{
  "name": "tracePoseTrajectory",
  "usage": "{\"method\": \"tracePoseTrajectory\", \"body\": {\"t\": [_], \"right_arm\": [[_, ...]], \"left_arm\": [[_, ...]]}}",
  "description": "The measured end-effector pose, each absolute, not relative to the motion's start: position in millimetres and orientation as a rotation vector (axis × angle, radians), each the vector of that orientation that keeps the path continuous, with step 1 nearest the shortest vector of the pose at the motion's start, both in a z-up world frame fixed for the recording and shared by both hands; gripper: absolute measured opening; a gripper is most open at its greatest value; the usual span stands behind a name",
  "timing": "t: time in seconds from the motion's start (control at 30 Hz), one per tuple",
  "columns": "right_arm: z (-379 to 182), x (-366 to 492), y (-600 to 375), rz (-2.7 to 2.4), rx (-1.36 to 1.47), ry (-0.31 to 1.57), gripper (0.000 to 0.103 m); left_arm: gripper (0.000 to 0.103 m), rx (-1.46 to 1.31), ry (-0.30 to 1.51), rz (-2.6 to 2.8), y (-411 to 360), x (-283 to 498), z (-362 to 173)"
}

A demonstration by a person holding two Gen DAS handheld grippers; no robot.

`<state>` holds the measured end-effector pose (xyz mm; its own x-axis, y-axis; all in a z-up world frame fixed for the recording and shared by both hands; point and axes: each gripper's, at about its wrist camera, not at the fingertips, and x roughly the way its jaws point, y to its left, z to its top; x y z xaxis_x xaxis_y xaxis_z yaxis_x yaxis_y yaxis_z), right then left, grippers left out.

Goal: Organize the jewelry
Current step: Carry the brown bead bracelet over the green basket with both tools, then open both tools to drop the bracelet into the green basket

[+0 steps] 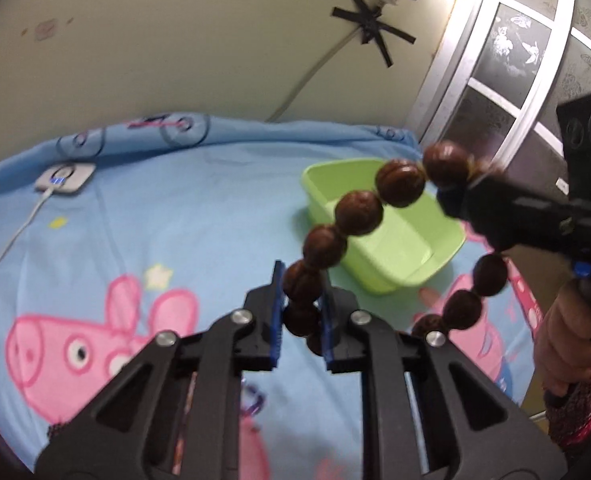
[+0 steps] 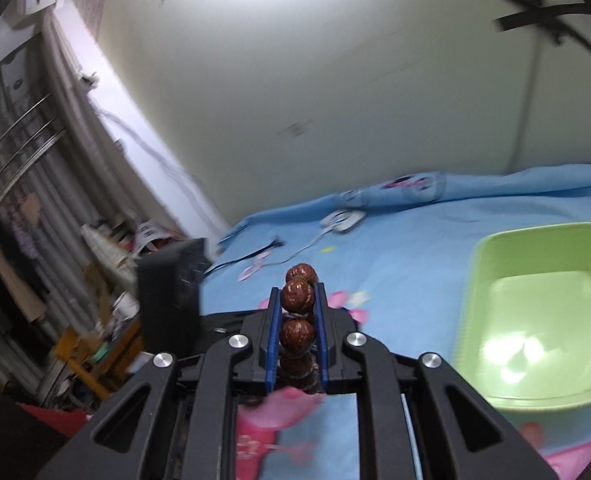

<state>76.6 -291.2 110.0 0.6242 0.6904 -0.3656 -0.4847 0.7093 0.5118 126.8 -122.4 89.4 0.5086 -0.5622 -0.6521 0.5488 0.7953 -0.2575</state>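
Beads [image 1: 358,213], big brown ones strung in a loop, hang in the air above the blue cartoon sheet [image 1: 183,208], stretched between the two tools. The left gripper [image 1: 301,312] is clamped on the lower beads of the loop; the right gripper [image 2: 297,312] is clamped on the upper end, with a bead squeezed between its blue pads [image 2: 272,344] and two more standing past the tips. In the left view the right tool reaches in from the right, a hand [image 1: 567,344] on its handle, and the far side of the loop dangles below it. The step in hand looks like the carry: the string is lifted clear and not yet over its place. The green bin [image 2: 491,320] sits on the sheet just beyond and to the right; what shows of its inside holds nothing. The next move probably calls for swinging both tools over the bin, lowering, then letting go together so the loop drops inside rather than catching on the rim.
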Motion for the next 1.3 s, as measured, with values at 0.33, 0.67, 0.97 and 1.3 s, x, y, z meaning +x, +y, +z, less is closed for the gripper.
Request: {"method": "tracePoseTrajectory", "body": {"t": [0.33,0.67,0.97,1.3], "right_arm": [[98,80,-370,0.474,0.406,0.524,0.0],[55,97,-393,0.27,0.36,0.588,0.0],[50,94,-386,0.162,0.306,0.552,0.039],[88,62,-358,0.199,0.283,0.408,0.059]], "left_arm": [[0.014,0.059,0.776,-0.745,-214,145,108],[0.015,0.106,0.835,-0.736,-259,157,81],[0.022,0.108,0.82,-0.699,-245,150,83],[0.022,0.069,0.711,-0.635,-200,120,109]]}}
